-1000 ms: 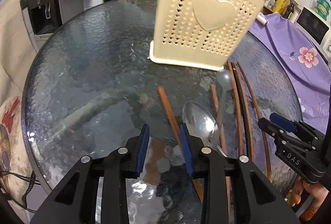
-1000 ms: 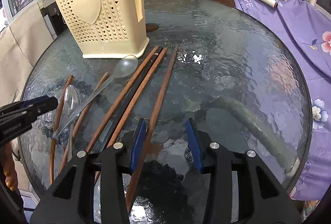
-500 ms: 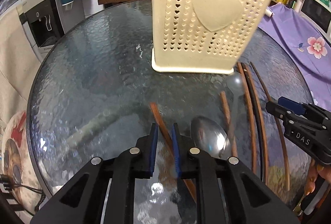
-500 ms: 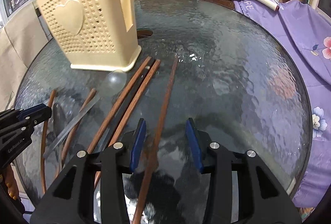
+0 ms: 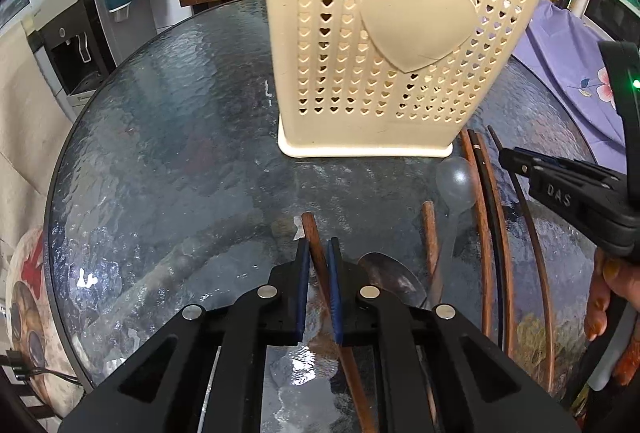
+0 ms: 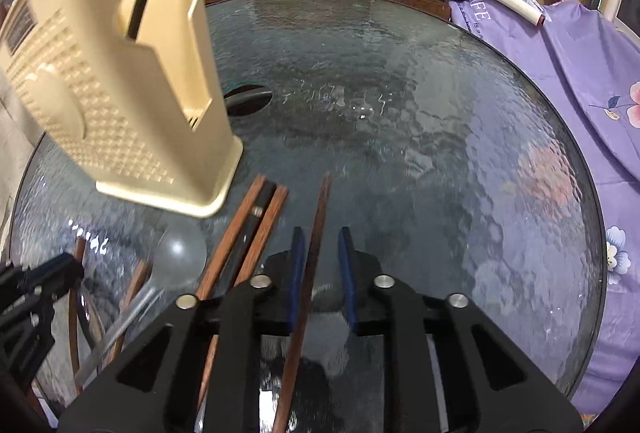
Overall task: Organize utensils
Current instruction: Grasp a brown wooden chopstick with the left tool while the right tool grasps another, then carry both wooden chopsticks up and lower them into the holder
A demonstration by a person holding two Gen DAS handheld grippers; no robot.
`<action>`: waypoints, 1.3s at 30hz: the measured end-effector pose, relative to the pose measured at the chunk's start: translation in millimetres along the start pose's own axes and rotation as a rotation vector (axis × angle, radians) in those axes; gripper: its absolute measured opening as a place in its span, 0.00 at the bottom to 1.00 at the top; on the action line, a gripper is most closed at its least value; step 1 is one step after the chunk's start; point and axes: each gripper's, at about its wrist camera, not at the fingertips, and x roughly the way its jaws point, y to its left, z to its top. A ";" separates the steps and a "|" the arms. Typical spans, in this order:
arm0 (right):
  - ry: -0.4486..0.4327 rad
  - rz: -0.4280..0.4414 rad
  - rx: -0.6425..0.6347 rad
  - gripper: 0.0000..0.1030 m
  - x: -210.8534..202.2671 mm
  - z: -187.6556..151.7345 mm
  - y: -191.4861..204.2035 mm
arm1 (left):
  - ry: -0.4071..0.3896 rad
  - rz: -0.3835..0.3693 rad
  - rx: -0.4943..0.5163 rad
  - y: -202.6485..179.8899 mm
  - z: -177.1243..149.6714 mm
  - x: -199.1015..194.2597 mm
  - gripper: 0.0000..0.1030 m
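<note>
1. Our left gripper (image 5: 318, 273) pinches a wooden chopstick (image 5: 310, 233), its tip pointing toward the cream holder (image 5: 400, 53)
2. Our right gripper (image 6: 322, 273) straddles another chopstick (image 6: 318, 233) unclenched, its long axis running beside that holder (image 6: 120, 93)

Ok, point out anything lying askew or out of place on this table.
The loose wooden chopsticks lie unpaired, fanned at differing angles on the glass table beside the cream holder. A clear plastic spoon lies slantwise among them. Nothing looks spilled or broken.
</note>
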 end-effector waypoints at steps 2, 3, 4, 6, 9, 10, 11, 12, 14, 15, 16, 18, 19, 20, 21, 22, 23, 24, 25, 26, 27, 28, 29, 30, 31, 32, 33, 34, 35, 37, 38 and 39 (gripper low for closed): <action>-0.003 0.000 -0.002 0.08 0.2 0.5 0.0 | -0.001 0.002 0.003 -1.2 -0.1 0.0 0.08; -0.006 0.004 0.000 0.07 0.3 0.9 -1.2 | -0.003 0.000 0.003 -1.6 -0.2 0.1 0.08; -0.009 0.008 0.005 0.07 -0.6 -0.8 -2.1 | -0.005 -0.003 0.002 -1.5 0.1 0.3 0.08; -0.013 0.026 0.022 0.07 -1.7 -2.6 -5.1 | -0.006 -0.008 -0.003 -0.6 0.9 0.8 0.08; -0.029 0.076 0.058 0.06 -6.5 -5.9 -11.7 | -0.011 -0.012 -0.020 2.6 3.9 0.6 0.07; -0.043 0.077 0.063 0.06 -10.0 -6.2 -12.9 | -0.017 -0.010 -0.023 3.6 4.9 -0.9 0.07; -0.057 0.082 0.066 0.06 -14.1 -6.3 -13.5 | -0.025 -0.010 -0.027 4.9 5.6 -3.3 0.07; -0.071 0.092 0.069 0.06 -18.9 -6.1 -14.1 | -0.036 -0.013 -0.031 6.5 7.1 -7.3 0.07; -0.096 0.103 0.070 0.06 -28.5 -5.7 -14.1 | -0.059 -0.017 -0.040 9.5 10.6 -16.5 0.07; -0.115 0.110 0.073 0.06 -35.9 -4.4 -14.9 | -0.076 -0.021 -0.047 11.2 12.9 -23.3 0.07; -0.129 0.120 0.076 0.06 -41.1 -3.2 -15.7 | -0.097 -0.024 -0.052 13.3 15.7 -31.8 0.07; -0.156 0.143 0.081 0.06 -54.2 -0.7 -13.5 | -0.130 -0.031 -0.062 16.2 20.6 -46.0 0.07; -0.171 0.155 0.083 0.06 -62.2 0.7 -12.9 | -0.147 -0.036 -0.066 17.4 22.5 -53.1 0.07; -0.185 0.166 0.082 0.06 -69.9 1.8 -13.0 | -0.164 -0.042 -0.069 19.1 24.4 -60.9 0.07; -0.204 0.181 0.078 0.06 -79.9 2.8 -13.0 | -0.183 -0.045 -0.073 21.6 26.4 -69.1 0.07; -0.217 0.189 0.074 0.06 -87.1 3.0 -12.7 | -0.203 -0.049 -0.075 23.8 27.9 -78.2 0.07; -0.231 0.199 0.073 0.06 -95.8 2.7 -12.6 | -0.215 -0.052 -0.076 23.8 29.4 -84.0 0.07; -0.248 0.216 0.075 0.06 -106.3 3.3 -13.2 | -0.224 -0.060 -0.081 26.5 31.7 -92.3 0.07; -0.259 0.231 0.074 0.06 -114.7 1.6 -12.6 | -0.240 -0.068 -0.086 28.7 32.9 -100.7 0.07; -0.270 0.247 0.072 0.06 -122.9 1.5 -12.7 | -0.250 -0.075 -0.088 28.2 32.5 -107.0 0.07; -0.286 0.263 0.068 0.06 -133.4 1.9 -12.7 | -0.267 -0.086 -0.090 29.4 33.4 -116.0 0.07; -0.300 0.272 0.064 0.06 -141.8 2.8 -13.0 | -0.281 -0.090 -0.089 30.2 34.4 -123.2 0.07; -0.308 0.279 0.061 0.06 -147.5 2.6 -13.2 | -0.291 -0.090 -0.088 30.0 35.5 -127.4 0.07; -0.323 0.291 0.051 0.06 -158.0 3.0 -12.7 | -0.306 -0.091 -0.084 30.2 36.3 -134.9 0.07; -0.332 0.298 0.044 0.06 -165.2 1.9 -11.4 | -0.316 -0.093 -0.081 30.3 37.3 -140.1 0.07; -0.339 0.308 0.037 0.06 -173.5 1.3 -10.0 | -0.325 -0.097 -0.079 29.7 37.2 -145.4 0.07; -0.342 0.317 0.034 0.06 -178.4 1.4 -9.8 | -0.333 -0.105 -0.075 29.4 37.3 -151.6 0.07; -0.346 0.330 0.029 0.06 -184.6 0.5 -7.9 | -0.335 -0.110 -0.073 29.5 37.5 -154.1 0.07; -0.346 0.342 0.025 0.06 -189.4 -0.5 -6.2 | -0.338 -0.117 -0.071 30.5 36.5 -158.6 0.07; -0.346 0.359 0.012 0.06 -198.6 0.8 -3.0 | -0.345 -0.130 -0.065 30.5 35.2 -167.0 0.07; -0.349 0.361 0.004 0.06 -201.6 2.2 -2.4 | -0.350 -0.132 -0.060 30.0 35.2 -170.9 0.07; -0.352 0.364 -0.004 0.06 -206.1 2.7 -0.1 | -0.356 -0.130 -0.052 28.7 35.4 -174.9 0.07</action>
